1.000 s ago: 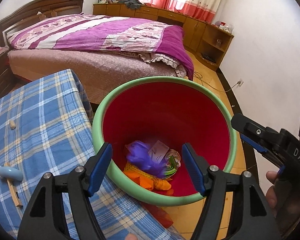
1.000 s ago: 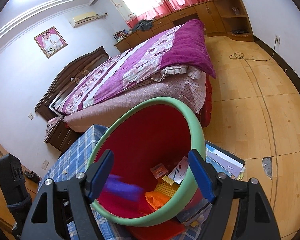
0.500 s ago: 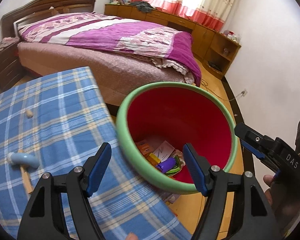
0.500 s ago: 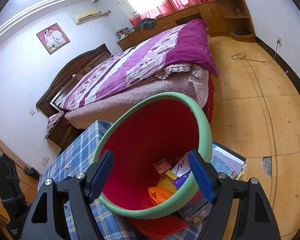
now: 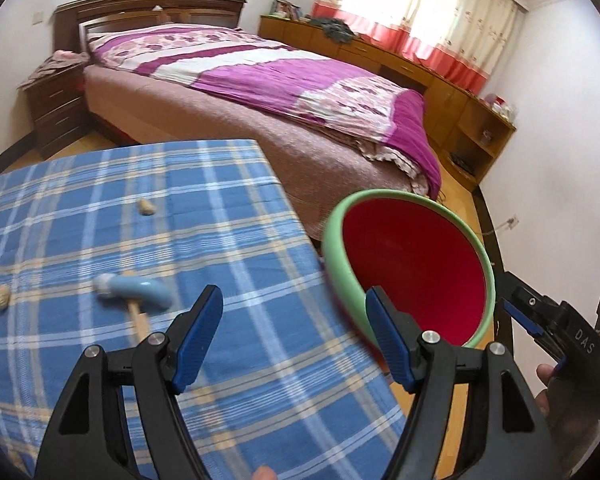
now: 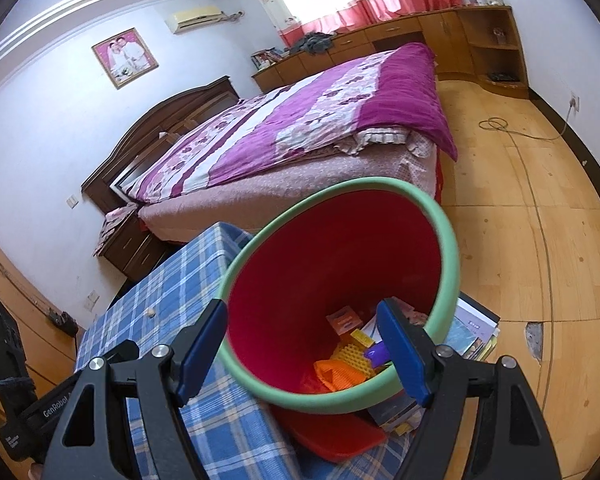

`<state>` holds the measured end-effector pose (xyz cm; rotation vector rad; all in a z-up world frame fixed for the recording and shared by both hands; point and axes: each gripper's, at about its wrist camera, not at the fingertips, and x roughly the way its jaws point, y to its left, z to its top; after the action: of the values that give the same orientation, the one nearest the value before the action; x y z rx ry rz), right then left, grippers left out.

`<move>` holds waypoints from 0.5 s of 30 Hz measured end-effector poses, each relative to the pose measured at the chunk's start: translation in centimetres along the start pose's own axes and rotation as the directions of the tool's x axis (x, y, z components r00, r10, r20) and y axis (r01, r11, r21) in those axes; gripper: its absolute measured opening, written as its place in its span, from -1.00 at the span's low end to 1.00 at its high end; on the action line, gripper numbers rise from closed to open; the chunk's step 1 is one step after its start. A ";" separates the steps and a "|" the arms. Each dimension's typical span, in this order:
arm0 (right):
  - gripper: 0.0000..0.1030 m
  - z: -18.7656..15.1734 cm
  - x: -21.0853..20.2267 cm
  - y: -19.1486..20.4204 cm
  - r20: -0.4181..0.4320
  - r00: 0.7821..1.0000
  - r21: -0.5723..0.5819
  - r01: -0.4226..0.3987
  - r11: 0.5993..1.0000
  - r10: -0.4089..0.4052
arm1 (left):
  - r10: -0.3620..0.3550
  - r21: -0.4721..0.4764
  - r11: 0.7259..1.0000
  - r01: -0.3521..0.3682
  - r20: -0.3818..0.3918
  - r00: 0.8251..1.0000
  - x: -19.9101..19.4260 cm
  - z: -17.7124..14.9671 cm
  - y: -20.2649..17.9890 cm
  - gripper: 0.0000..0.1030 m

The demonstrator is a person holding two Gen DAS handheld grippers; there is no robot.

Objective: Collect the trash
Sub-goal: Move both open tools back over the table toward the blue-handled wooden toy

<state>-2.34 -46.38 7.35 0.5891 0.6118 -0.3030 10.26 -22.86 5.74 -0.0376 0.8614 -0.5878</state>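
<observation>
A red trash bin with a green rim [image 5: 410, 216] [image 6: 444, 224] stands beside the table's right edge. Inside lie an orange wrapper [image 6: 332, 374], a yellow piece [image 6: 356, 356], a purple scrap [image 6: 376, 356] and small cards. My left gripper [image 5: 294, 312] hangs open and empty over the blue plaid tablecloth [image 5: 100, 236]. A blurred light-blue item on a wooden stick [image 5: 134, 290] lies just ahead to its left. Peanuts [image 5: 146, 207] [image 5: 2, 296] lie further off. My right gripper [image 6: 304, 320] is open over the bin's near rim, holding nothing.
A bed with a purple quilt [image 5: 280, 80] fills the room behind the table. A stack of books [image 6: 476, 328] and a flat red plastic piece [image 6: 332, 440] lie at the bin's foot. A cable [image 6: 512, 128] trails across the wooden floor on the right.
My left gripper swung left, from above the bin to above the tablecloth. A purple scrap that was falling a second ago now rests in the bin. My right gripper shifted slightly.
</observation>
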 end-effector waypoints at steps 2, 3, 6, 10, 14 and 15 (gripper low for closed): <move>0.53 -0.2 -0.1 0.9 -0.004 1.000 -0.015 -0.008 1.000 0.008 | 0.009 -0.017 1.000 -0.009 0.007 1.000 -0.7 -0.1 0.9 0.43; 0.53 -0.3 -0.1 1.3 -0.005 1.000 -0.019 -0.011 1.000 0.011 | 0.015 -0.022 1.000 -0.015 0.009 1.000 -0.9 -0.2 1.2 0.43; 0.53 -0.6 -0.1 2.6 -0.013 1.000 -0.039 -0.024 0.999 0.023 | 0.037 -0.039 0.999 -0.036 0.016 0.999 -1.9 -0.4 2.4 0.43; 0.53 -1.3 0.1 4.5 -0.026 0.999 -0.069 -0.044 0.997 0.042 | 0.063 -0.069 0.996 -0.061 0.025 0.998 -2.9 -0.6 4.0 0.43; 0.53 -1.8 0.4 6.5 -0.041 0.997 -0.099 -0.064 0.993 0.060 | 0.090 -0.098 0.991 -0.087 0.027 0.996 -3.8 -0.8 5.6 0.43; 0.53 -1.9 0.4 6.8 -0.045 0.997 -0.105 -0.068 0.992 0.063 | 0.096 -0.103 0.990 -0.092 0.029 0.995 -4.0 -0.9 6.0 0.43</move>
<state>0.09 -39.86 8.77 0.5123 0.6432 -0.1955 10.44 -15.61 6.41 -0.0989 0.8552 -0.4534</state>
